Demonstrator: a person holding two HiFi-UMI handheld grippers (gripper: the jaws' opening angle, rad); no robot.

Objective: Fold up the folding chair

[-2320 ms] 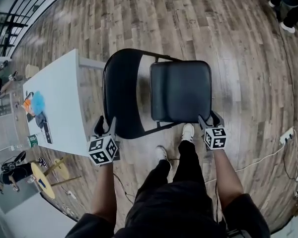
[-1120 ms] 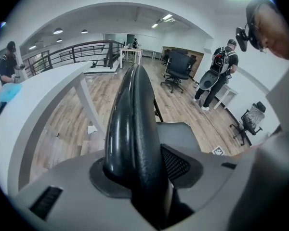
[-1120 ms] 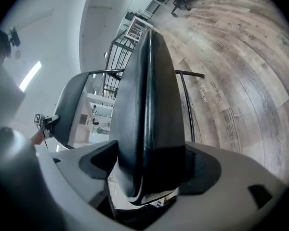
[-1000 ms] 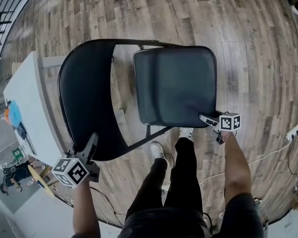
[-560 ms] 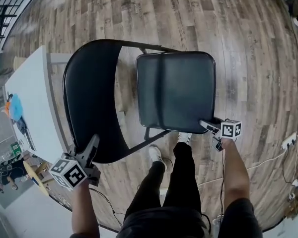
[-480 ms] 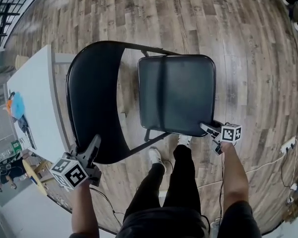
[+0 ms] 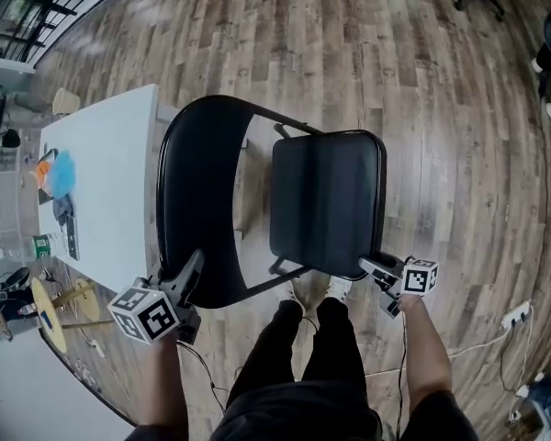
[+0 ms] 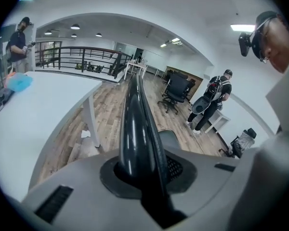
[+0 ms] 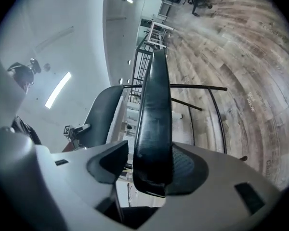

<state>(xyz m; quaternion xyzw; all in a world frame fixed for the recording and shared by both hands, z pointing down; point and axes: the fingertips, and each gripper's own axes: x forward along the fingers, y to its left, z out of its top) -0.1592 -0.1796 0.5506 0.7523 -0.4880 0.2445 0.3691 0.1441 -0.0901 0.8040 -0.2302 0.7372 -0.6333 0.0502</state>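
Observation:
The black folding chair stands on the wood floor in front of me, its curved backrest (image 7: 197,200) at the left and its padded seat (image 7: 326,200) at the right. My left gripper (image 7: 185,278) clamps the near edge of the backrest (image 8: 135,124), which runs straight out between its jaws; those jaws are closing. My right gripper (image 7: 375,266) is at the seat's near right corner. The seat's edge (image 9: 154,119) lies between its closing jaws, touching the right pad, with a thin gap at the left pad. The seat is tipped up on edge.
A white table (image 7: 101,182) with a blue cloth (image 7: 62,168) stands just left of the chair. My shoes (image 7: 314,290) are under the seat's near edge. A cable and power strip (image 7: 514,315) lie on the floor at the right. Office chairs (image 8: 176,88) and a standing person (image 8: 214,93) are farther off.
Both grippers have risen. The seat's near edge has come up with the right gripper, so the seat looks narrower and steeper. Both pairs of jaws have narrowed.

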